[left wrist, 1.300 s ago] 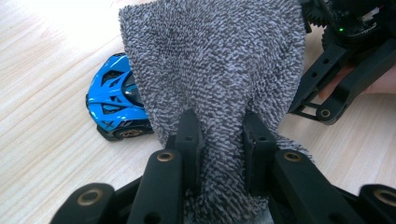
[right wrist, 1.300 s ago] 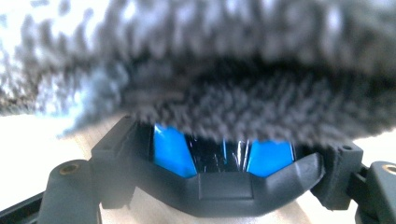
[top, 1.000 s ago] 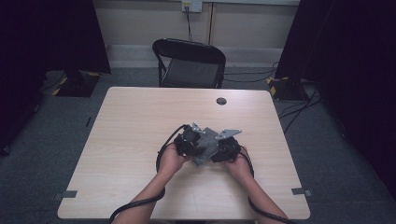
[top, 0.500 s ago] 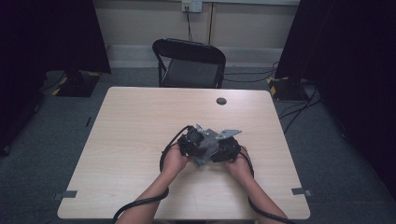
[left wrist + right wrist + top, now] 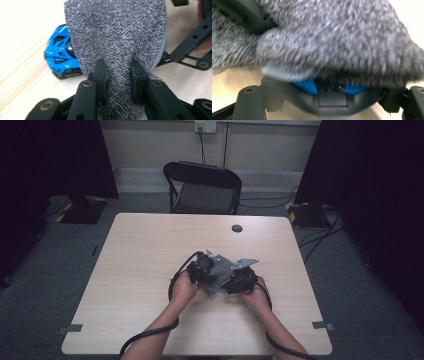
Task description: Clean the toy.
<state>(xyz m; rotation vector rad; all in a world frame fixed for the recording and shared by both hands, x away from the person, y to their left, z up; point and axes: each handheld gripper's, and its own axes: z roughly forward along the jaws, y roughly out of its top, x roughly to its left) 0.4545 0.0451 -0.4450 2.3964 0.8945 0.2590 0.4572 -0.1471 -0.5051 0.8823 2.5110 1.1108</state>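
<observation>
The cloth (image 5: 117, 37) is grey, with a nubbly terry weave and a pale stitched hem along one edge; it is gathered to a pinched neck at its near end and spreads wide farther off, draped over the car. The car (image 5: 60, 56) is a small bright blue toy with black trim and windows, sitting on the pale wooden table near its middle, with one side under the cloth and the other side bare.
</observation>
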